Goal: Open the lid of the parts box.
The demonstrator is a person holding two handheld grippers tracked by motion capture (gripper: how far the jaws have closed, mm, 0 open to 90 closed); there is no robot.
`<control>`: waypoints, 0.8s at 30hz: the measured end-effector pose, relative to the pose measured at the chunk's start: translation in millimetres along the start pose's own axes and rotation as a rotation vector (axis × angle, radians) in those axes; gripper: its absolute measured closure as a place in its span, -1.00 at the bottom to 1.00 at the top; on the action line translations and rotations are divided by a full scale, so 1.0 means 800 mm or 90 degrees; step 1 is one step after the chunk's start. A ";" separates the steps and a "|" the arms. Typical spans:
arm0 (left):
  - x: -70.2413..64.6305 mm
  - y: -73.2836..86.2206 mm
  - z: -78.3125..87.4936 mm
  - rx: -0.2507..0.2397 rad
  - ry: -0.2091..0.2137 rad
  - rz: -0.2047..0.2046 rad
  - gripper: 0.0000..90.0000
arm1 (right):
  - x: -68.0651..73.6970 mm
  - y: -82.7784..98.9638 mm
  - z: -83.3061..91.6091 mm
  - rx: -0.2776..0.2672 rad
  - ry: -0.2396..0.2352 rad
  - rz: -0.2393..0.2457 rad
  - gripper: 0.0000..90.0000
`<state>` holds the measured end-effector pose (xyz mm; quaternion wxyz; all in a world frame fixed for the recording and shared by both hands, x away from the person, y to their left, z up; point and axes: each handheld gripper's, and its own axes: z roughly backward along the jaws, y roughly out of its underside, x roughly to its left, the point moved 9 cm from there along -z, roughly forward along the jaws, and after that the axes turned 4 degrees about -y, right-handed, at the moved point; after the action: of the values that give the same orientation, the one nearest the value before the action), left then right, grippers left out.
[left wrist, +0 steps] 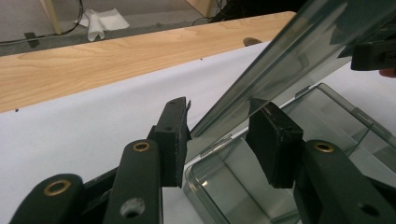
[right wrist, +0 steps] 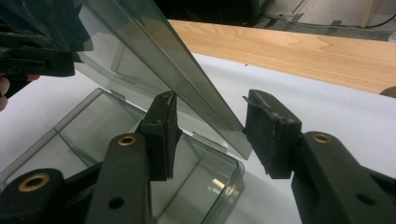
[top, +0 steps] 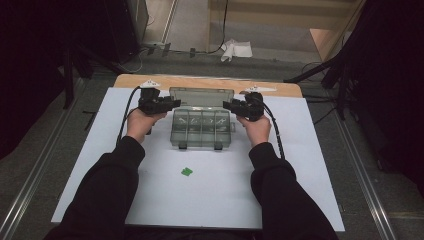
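grippers: 2 point(top: 176, 103) point(top: 226, 105) | compartment box point(top: 201, 134): 1 | green piece point(top: 186, 171): 1 | white sheet point(top: 165, 195): 1

A wooden table point(top: 205, 81) carries a white sheet point(top: 210, 195) that covers all but the strip along its far edge. A clear compartment box point(top: 201, 131), lid raised, sits on the sheet's far half. A small green piece point(top: 187, 171) lies just nearer than the box.

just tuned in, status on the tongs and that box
Left tongs and right tongs open, straddling lid edges. Box open on table. Green scrap clear.
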<state>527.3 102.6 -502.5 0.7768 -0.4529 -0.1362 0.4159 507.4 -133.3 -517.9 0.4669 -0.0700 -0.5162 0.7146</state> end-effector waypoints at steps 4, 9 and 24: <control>0.001 0.001 -0.004 0.001 -0.006 0.003 0.26 | -0.002 0.000 -0.002 -0.002 0.004 -0.003 0.25; 0.000 -0.001 -0.007 0.003 -0.009 -0.001 0.26 | -0.003 0.004 -0.001 0.010 0.006 -0.001 0.25; 0.003 -0.002 -0.017 -0.005 -0.020 0.021 0.26 | -0.012 0.010 -0.011 0.014 0.017 -0.018 0.28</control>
<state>537.5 96.2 -508.9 0.7658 -0.4518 -0.1423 0.4350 512.9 -134.7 -531.9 0.4843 -0.0674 -0.5032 0.7125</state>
